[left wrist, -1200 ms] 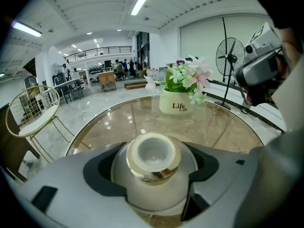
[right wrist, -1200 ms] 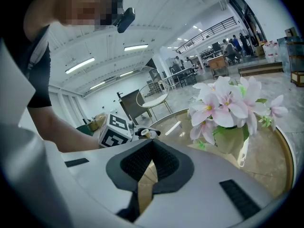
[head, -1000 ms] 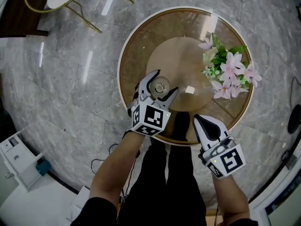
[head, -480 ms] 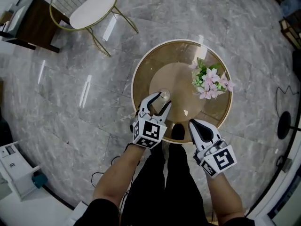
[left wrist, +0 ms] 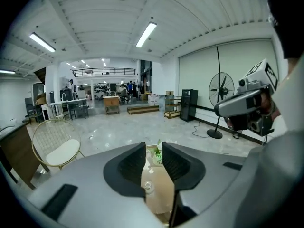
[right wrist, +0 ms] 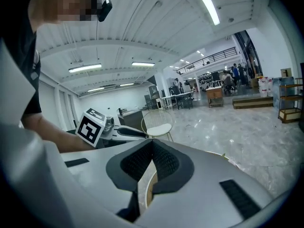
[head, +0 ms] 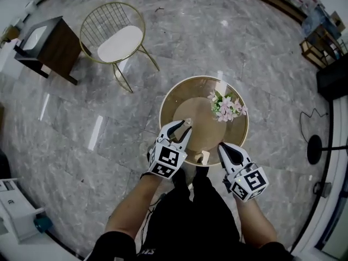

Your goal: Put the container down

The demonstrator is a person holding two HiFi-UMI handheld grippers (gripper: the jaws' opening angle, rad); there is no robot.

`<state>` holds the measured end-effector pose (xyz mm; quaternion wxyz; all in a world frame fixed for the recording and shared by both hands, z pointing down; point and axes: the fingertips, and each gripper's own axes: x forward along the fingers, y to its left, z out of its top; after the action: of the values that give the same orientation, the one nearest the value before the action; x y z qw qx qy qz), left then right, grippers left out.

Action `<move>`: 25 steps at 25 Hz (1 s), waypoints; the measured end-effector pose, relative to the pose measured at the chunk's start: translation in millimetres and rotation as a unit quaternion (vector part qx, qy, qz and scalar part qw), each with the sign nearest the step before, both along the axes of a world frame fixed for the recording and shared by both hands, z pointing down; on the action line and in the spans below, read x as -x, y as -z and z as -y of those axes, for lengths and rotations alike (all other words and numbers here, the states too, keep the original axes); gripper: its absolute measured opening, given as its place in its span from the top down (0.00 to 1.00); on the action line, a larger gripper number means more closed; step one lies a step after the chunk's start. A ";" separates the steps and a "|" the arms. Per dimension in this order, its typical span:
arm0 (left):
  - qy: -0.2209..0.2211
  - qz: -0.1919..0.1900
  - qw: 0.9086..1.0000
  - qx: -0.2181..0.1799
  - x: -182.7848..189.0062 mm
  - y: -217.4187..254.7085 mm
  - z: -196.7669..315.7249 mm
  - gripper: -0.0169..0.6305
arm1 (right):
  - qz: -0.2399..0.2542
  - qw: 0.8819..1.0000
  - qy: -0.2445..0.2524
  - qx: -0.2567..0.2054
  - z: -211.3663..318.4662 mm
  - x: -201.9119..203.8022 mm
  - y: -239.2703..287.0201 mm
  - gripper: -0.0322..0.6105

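The left gripper (left wrist: 153, 149) has just been closing its jaws, yet they stand a narrow gap apart with nothing pressed between the pads. The container (left wrist: 147, 185) – a small clear glass – shows through that gap, standing on the round glass counter (head: 190, 94) well below the jaws and untouched. Beyond it, further ahead of the jaws, sit pink flowers (head: 225, 106). The right gripper (right wrist: 152, 144) has its jaws together at the tips – empty, with only the counter's edge below them.
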<state>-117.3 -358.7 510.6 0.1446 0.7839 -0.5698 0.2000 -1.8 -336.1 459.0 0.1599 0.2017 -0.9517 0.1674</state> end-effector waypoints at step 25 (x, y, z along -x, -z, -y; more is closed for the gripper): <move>0.007 -0.026 0.999 -0.023 -128.1 155.1 -74.0 0.95 | 0.094 0.994 -0.001 -0.054 -16.3 -128.5 144.5 0.93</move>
<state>10.8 -284.7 355.5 0.1430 0.7880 -0.5756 0.1653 126.7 -319.7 314.5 0.0580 0.1946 -0.9699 0.1344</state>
